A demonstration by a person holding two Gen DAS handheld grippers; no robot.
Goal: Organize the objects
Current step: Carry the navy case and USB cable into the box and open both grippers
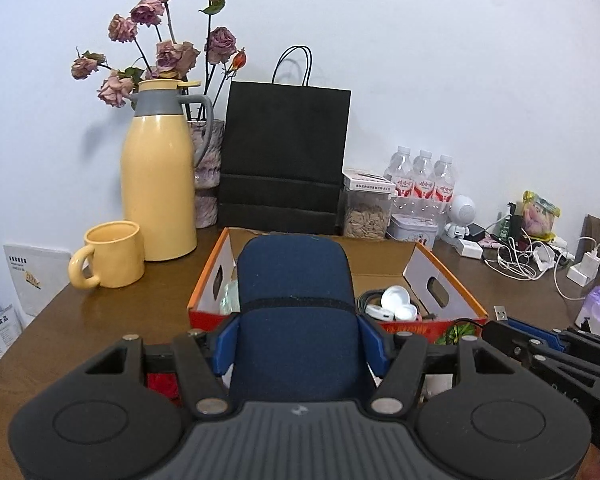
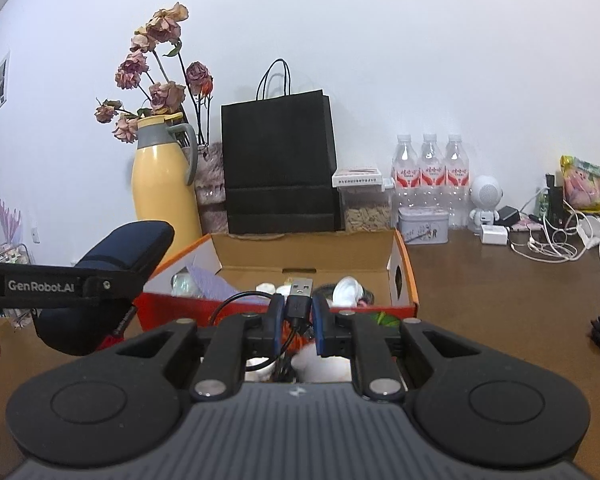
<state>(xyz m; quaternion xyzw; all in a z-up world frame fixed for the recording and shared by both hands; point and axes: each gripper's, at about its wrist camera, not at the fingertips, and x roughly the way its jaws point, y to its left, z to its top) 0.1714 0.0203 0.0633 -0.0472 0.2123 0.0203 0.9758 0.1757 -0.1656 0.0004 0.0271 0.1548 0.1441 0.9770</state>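
Each claw shares one construction. The left claw (image 1: 298, 342) has a ribbed dark-grey housing at its base, marked with a small pale logo at centre. Two round black discs flank the housing, each with a shallow circular recess. Black linkage bars run forward from the housing; each bar ends in a silver round-headed pivot pin. The outer arms have triangular cut-outs. The fingers (image 1: 225, 344) carry blue pads. The right claw (image 2: 296, 322) shows the same housing, discs, bars and pins, with darker blue pads. From the right wrist camera, the side of the left claw bears white "GenRobot.AI" lettering and a small screw.
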